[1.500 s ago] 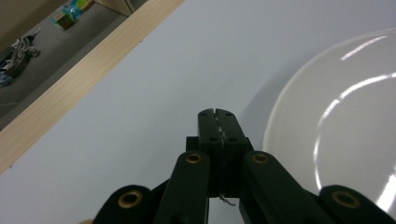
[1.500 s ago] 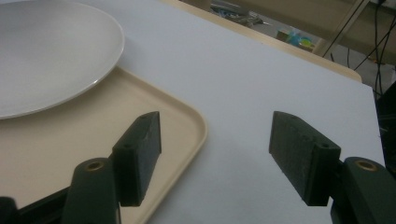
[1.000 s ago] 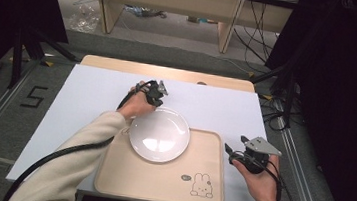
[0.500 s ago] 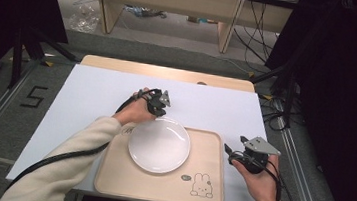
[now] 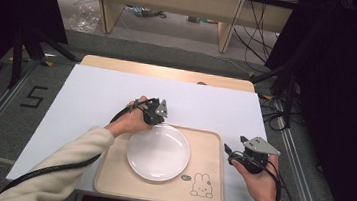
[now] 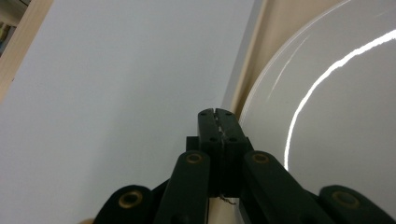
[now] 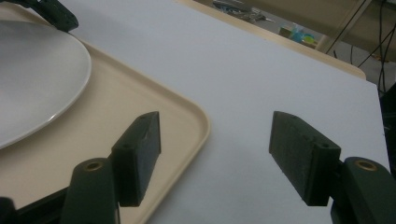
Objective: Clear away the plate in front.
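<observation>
A white plate (image 5: 158, 152) lies on a pale wooden tray (image 5: 211, 149) at the near edge of the counter (image 5: 91, 96), which is covered by a white sheet with a strip of bare wood showing along its far side. The plate sits in the left and middle part of the tray; a small rabbit drawing (image 5: 202, 185) marks the tray's near right corner. The left tongs (image 5: 160, 109) are held in the person's left hand (image 5: 132, 118) at the far left rim of the plate, just over the tray's far edge. In the left gripper view these tongs (image 6: 218, 122) have their jaws pressed together with nothing between them, the tips beside the plate's rim (image 6: 261, 88) and above the line where tray meets white sheet. The right tongs (image 5: 234, 149) are held in the right hand (image 5: 258, 182) at the tray's right edge, with a grey three-cornered plate on top. In the right gripper view these tongs (image 7: 215, 140) stand wide open and hold nothing: one jaw hangs over the tray's corner (image 7: 187, 116), the other over the white sheet to the right. The plate (image 7: 32, 70) shows at the left of that view, well apart from both jaws, with the dark tip of the left tongs (image 7: 56, 11) at its far side. A black cable (image 5: 53, 170) trails along the left sleeve (image 5: 58, 168) toward the near edge.
</observation>
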### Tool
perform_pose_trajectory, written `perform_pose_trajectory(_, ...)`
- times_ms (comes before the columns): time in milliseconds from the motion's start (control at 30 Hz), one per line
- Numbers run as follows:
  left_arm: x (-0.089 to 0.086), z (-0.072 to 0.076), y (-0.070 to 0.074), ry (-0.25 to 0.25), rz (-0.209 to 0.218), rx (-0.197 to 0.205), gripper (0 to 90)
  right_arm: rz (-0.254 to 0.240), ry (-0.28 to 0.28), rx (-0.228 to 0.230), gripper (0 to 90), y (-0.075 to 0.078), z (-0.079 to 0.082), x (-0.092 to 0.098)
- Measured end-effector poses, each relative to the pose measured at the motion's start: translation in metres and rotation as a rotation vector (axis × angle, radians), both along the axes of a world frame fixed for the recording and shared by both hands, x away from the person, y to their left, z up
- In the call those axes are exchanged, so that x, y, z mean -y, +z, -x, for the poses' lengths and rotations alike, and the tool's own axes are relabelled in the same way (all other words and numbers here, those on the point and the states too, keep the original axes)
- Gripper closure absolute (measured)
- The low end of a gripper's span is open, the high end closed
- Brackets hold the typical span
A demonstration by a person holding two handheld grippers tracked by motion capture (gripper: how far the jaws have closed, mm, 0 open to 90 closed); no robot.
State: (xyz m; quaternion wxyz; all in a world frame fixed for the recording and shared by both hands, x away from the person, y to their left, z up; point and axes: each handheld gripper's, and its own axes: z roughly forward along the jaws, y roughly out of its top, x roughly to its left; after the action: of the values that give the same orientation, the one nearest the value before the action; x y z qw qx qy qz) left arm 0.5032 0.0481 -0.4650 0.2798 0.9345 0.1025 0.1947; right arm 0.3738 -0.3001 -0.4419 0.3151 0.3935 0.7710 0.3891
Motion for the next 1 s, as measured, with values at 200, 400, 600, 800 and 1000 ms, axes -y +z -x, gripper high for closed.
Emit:
perform_pose_trajectory(200,0.002,0.008,-0.006,-0.02,-0.019,-0.023,90.0,0.005,0.0,0.0,34.9,0.0,0.0,0.0)
perform_pose_trajectory(400,-0.002,0.013,-0.007,-0.001,0.011,-0.02,90.0,0.006,0.002,-0.001,34.9,0.0,0.0,0.0)
perform_pose_trajectory(600,-0.02,0.018,0.001,0.085,0.09,0.017,82.2,-0.002,-0.001,-0.001,34.8,0.0,0.001,0.001)
perform_pose_trajectory(800,-0.052,0.034,0.014,0.162,0.211,0.045,65.3,-0.017,-0.005,-0.003,34.5,0.001,0.001,0.001)
perform_pose_trajectory(1000,-0.083,0.054,0.024,0.262,0.361,0.041,49.8,-0.024,-0.004,-0.012,34.2,0.001,0.001,0.001)
